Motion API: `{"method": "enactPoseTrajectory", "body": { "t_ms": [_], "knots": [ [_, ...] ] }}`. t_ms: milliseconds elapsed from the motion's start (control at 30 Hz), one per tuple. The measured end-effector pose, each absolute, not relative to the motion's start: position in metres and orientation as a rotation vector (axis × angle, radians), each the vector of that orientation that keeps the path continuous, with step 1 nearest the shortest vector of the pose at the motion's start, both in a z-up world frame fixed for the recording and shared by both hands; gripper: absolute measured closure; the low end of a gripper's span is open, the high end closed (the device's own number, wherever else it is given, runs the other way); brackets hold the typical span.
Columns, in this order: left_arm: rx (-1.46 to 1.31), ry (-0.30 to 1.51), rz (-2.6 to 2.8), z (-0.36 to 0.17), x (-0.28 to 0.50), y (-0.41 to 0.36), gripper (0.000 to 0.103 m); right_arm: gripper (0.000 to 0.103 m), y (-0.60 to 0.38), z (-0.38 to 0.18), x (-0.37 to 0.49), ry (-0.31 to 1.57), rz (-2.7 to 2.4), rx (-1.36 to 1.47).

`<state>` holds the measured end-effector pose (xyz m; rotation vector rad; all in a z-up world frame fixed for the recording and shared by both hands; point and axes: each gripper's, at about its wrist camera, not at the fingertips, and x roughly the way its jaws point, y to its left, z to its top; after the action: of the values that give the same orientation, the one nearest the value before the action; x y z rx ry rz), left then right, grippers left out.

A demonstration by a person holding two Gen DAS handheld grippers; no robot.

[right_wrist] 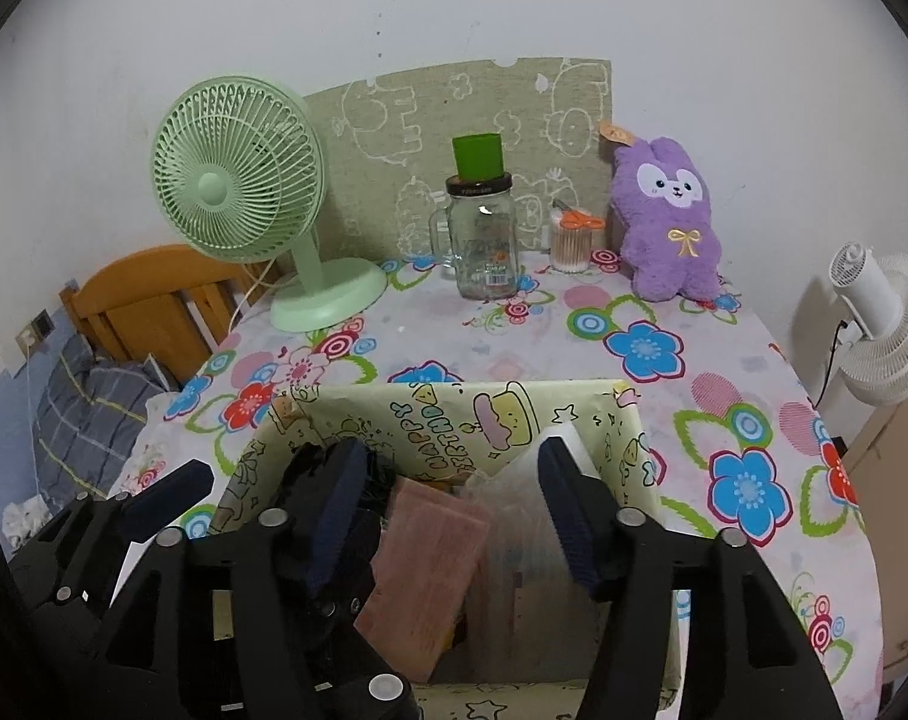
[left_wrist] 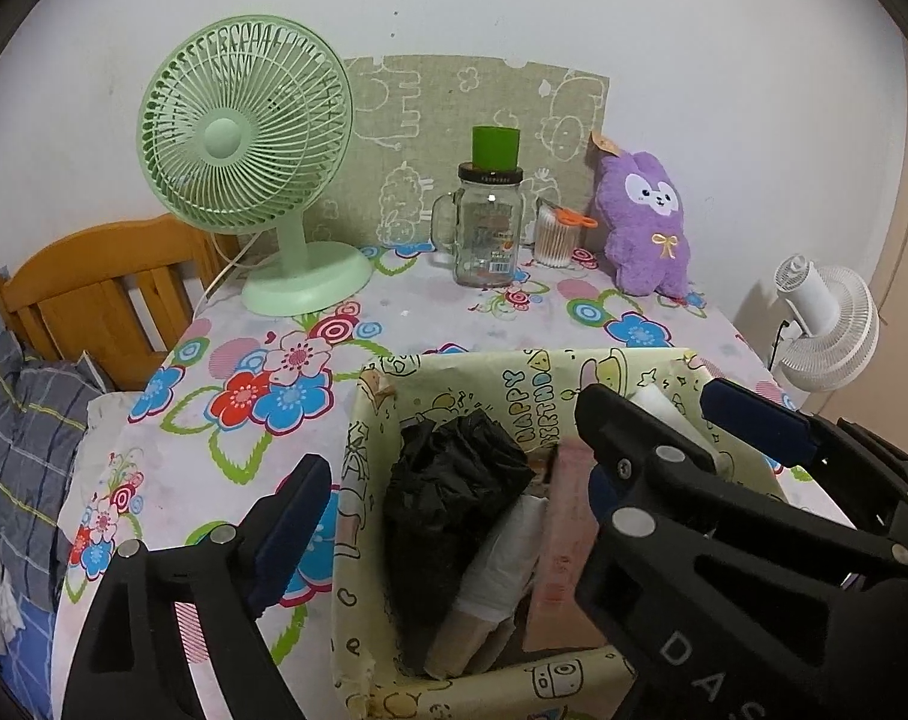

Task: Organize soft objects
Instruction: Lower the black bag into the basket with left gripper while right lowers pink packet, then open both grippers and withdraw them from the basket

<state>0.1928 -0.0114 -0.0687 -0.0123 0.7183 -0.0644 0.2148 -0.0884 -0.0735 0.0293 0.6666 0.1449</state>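
Right now I have both grippers over the paper-wrapped box (left_wrist: 532, 396) that sits at the near edge of the table (left_wrist: 429, 312), which wears a flowered cloth. My left gripper (left_wrist: 447, 462) is spread wide: one finger hangs outside the box's left wall, and I cannot pick out the other for sure among the black parts on the right of that view, so I can only say nothing is pinched. My right gripper (right_wrist: 447, 510) is released too, its pads apart above the box's inside, with nothing clamped between them.

Down in the box, the soft things are packed side by side. A crumpled black plastic bag (left_wrist: 454, 468) stands toward the left wall. A white roll on a cardboard core (left_wrist: 496, 558) leans just beside it. A pink towel (right_wrist: 423, 564) lies in the middle, directly under my right gripper, and a clear plastic packet (right_wrist: 514, 516) rests beside it toward the right wall. Something white (right_wrist: 568, 444) stands in the far right corner; I can't tell what it is.

Along the far edge of the table, well apart from the box, a purple plush bunny (right_wrist: 670, 222) sits upright against the wall. Beside it are a tub of cotton swabs (right_wrist: 571, 243) and a glass mug jar (right_wrist: 484, 240) with a green cup (right_wrist: 478, 156) on its lid. A green desk fan (left_wrist: 243, 132) stands at the far left corner.
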Motion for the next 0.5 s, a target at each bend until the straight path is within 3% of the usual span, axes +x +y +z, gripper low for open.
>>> {"method": "enactPoseTrajectory", "body": {
  "t_ms": [200, 500],
  "knots": [
    [-0.006, 0.7, -0.069, -0.063, 0.185, -0.014, 0.01, 0.024, -0.091, -0.068, 0.208, 0.668, 0.144, 0.038],
    [0.008, 0.656, -0.065, -0.048, 0.164, -0.019, 0.004, 0.013, -0.096, -0.053, 0.184, 0.633, 0.115, 0.032]
  ]
}}
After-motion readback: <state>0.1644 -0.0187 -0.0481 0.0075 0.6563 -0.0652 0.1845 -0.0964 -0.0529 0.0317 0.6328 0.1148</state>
